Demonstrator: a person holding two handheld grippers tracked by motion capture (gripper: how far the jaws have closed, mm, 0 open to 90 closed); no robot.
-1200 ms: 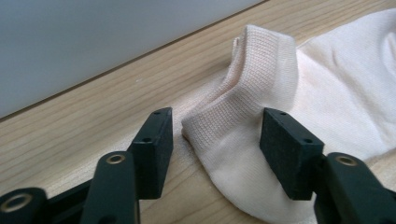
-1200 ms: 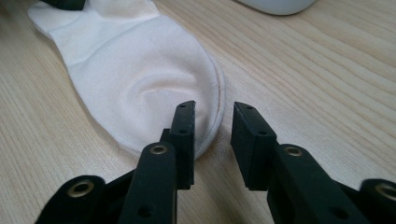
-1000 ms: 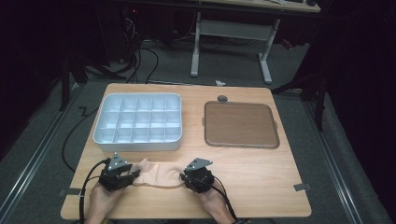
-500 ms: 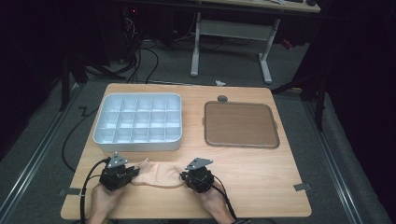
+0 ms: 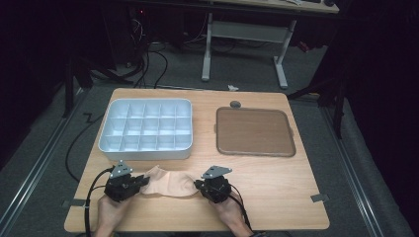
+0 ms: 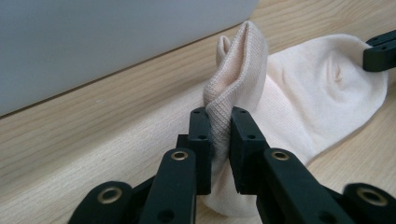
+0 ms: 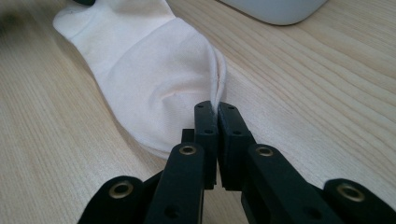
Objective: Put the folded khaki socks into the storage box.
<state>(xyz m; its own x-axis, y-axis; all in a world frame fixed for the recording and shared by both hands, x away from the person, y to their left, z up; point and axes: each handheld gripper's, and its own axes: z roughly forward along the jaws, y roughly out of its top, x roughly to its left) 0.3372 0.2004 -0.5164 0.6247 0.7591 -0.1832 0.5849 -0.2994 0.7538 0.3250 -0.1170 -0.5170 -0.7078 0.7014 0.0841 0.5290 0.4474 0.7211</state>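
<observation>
Cream sock (image 5: 167, 182) flat on the wooden table (image 5: 276, 197), near edge, just in front of the white compartment tray (image 5: 146, 129). Left gripper (image 5: 133, 185) clamped on the ribbed cuff end (image 6: 236, 84), fabric bunched up between the jaws after a quick squeeze shut. Right gripper (image 5: 203, 186) pinching the opposite end (image 7: 217, 81), also just closed down on a thin fold. Brown flat tray (image 5: 254, 131) off to the right, well apart. No brand, label or lettering readable anywhere.

Sock (image 5: 168, 181) lies before the divided tray (image 5: 146, 129), board (image 5: 254, 131) right.
</observation>
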